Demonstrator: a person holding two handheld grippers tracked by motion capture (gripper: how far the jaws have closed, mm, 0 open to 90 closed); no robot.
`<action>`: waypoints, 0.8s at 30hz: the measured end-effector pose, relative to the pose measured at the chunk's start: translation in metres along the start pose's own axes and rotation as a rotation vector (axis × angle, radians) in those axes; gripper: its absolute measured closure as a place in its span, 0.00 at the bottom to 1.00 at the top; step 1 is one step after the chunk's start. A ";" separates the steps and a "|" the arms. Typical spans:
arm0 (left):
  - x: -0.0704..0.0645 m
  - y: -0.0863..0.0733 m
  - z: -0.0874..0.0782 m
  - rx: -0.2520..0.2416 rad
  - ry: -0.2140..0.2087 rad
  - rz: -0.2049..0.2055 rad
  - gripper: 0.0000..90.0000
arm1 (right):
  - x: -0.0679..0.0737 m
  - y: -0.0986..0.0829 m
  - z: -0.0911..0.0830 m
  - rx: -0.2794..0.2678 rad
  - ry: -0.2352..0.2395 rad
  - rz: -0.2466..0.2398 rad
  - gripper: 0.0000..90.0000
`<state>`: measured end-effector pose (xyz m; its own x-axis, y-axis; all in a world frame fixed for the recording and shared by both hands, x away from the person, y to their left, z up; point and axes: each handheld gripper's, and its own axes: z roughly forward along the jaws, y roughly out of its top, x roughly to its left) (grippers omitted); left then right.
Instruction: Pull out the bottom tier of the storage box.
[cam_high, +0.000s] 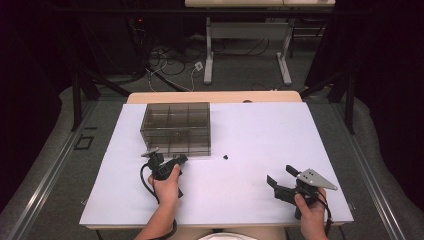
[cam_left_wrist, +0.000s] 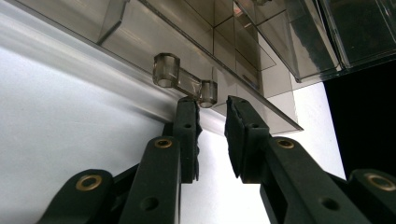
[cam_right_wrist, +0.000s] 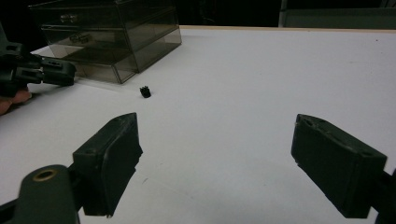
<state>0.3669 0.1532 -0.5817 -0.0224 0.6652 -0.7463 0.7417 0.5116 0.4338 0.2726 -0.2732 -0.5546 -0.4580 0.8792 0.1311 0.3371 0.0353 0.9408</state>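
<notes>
High view: white table, smoky drawer box at its back left. Left gripper noses up to the bottom drawer's handle, jaws slightly parted, not clamped. Right gripper hovers wide open. Tiny black bit lies between.

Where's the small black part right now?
In the high view the small black part lies on the white table, just right of the drawer box's front corner, between the left gripper and right gripper.

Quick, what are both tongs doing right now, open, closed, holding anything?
Left tongs: open, jaws at the drawer handle of the smoky plastic drawer box, gripping nothing.
Right tongs: wide open, empty, above the white table.
</notes>
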 end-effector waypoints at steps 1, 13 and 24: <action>0.000 0.000 0.000 -0.001 0.000 0.000 0.82 | 0.000 0.000 0.000 0.003 -0.002 0.000 0.17; -0.002 -0.004 -0.003 -0.006 -0.014 0.011 0.77 | 0.001 0.000 0.000 0.000 0.003 0.002 0.17; -0.003 -0.005 -0.005 -0.007 -0.030 0.009 0.70 | 0.001 0.000 0.000 0.004 0.002 0.003 0.17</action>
<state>0.3600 0.1510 -0.5790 0.0042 0.6532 -0.7572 0.7370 0.5097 0.4439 0.2723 -0.2725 -0.5545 -0.4587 0.8784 0.1344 0.3415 0.0346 0.9392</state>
